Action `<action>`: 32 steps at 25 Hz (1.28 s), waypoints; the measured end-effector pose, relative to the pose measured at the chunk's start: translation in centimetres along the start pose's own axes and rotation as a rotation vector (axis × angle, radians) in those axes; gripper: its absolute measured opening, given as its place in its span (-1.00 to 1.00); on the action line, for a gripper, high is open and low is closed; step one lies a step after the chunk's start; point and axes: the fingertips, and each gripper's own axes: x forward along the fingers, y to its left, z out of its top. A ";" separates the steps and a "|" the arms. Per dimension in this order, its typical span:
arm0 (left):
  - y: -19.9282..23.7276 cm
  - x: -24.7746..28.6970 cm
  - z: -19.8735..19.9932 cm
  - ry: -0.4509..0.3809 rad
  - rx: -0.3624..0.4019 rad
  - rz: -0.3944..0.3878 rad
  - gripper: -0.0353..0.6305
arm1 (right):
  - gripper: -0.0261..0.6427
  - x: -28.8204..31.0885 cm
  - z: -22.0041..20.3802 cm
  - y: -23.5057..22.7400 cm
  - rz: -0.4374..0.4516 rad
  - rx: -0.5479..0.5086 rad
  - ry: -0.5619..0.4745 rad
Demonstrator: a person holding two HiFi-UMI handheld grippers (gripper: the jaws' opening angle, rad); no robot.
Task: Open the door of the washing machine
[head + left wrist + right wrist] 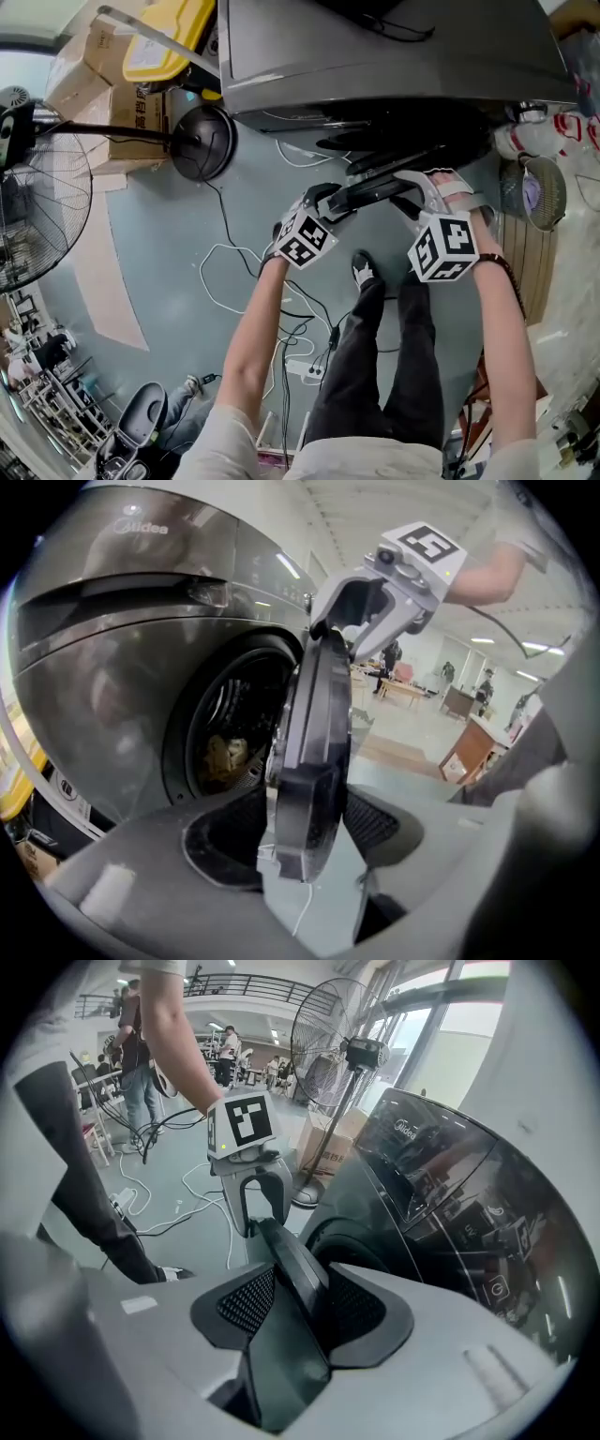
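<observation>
Two grippers sit on the door, one at each end of its rim. Nearest me, white cables trail over the grey floor, left of my dark trouser legs.

Beyond them, my left gripper has its jaws spread, with the lower rim of the door standing between the pads. I see no firm squeeze there. My right gripper is clamped on the opposite part of the rim, both mesh pads pressed against the dark edge.

The door stands upright and already clear of the machine's front, roughly half open. From above, its long line runs from near left at the left gripper to farther right. In the left gripper view I see it edge-on, tall and thin, its inner face turned toward the drum, where something yellowish lies.

Farther on is the dark grey washing machine itself. At far left a standing fan rests on a round black base, with cardboard boxes behind it.
</observation>
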 end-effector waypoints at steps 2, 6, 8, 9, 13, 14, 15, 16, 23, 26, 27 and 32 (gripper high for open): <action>-1.5 0.0 0.1 -0.008 -0.017 -0.058 -0.03 | -0.45 -0.3 0.2 1.1 0.006 0.017 -0.017; -4.5 0.6 0.4 0.003 0.012 -0.140 -0.02 | -0.39 -1.3 -0.4 2.9 -0.028 0.017 -0.027; -5.8 0.9 0.7 -0.003 0.037 -0.159 0.00 | -0.35 -1.9 -0.7 3.6 -0.040 0.025 -0.018; -6.4 1.0 0.8 -0.002 0.039 -0.164 0.02 | -0.35 -2.3 -0.7 4.0 -0.046 0.039 -0.016; -9.3 1.4 0.3 0.014 0.019 -0.177 0.05 | -0.33 -4.3 -0.8 5.5 -0.085 0.276 -0.100; -9.9 1.5 0.3 0.013 0.015 -0.178 0.06 | -0.33 -4.9 -0.9 5.6 -0.105 0.366 -0.131; -10.5 1.7 0.3 0.011 0.011 -0.180 0.07 | -0.33 -5.6 -1.1 5.6 -0.133 0.454 -0.157; -11.1 1.8 0.2 0.011 0.009 -0.183 0.08 | -0.33 -6.4 -1.3 5.4 -0.166 0.542 -0.185; -14.8 2.6 0.3 0.027 -0.046 -0.215 0.13 | -0.33 -11.1 -6.6 2.0 -0.528 1.258 -0.368; -16.5 2.9 0.5 0.035 -0.071 -0.232 0.13 | -0.33 -10.6 -8.1 3.0 -0.582 1.267 -0.262; -17.1 2.9 0.7 0.037 -0.076 -0.241 0.13 | -0.33 -10.5 -8.3 3.3 -0.580 1.273 -0.242; -20.9 3.9 1.9 0.055 -0.067 -0.307 0.14 | -0.32 -11.2 -10.0 4.9 -0.621 1.293 -0.206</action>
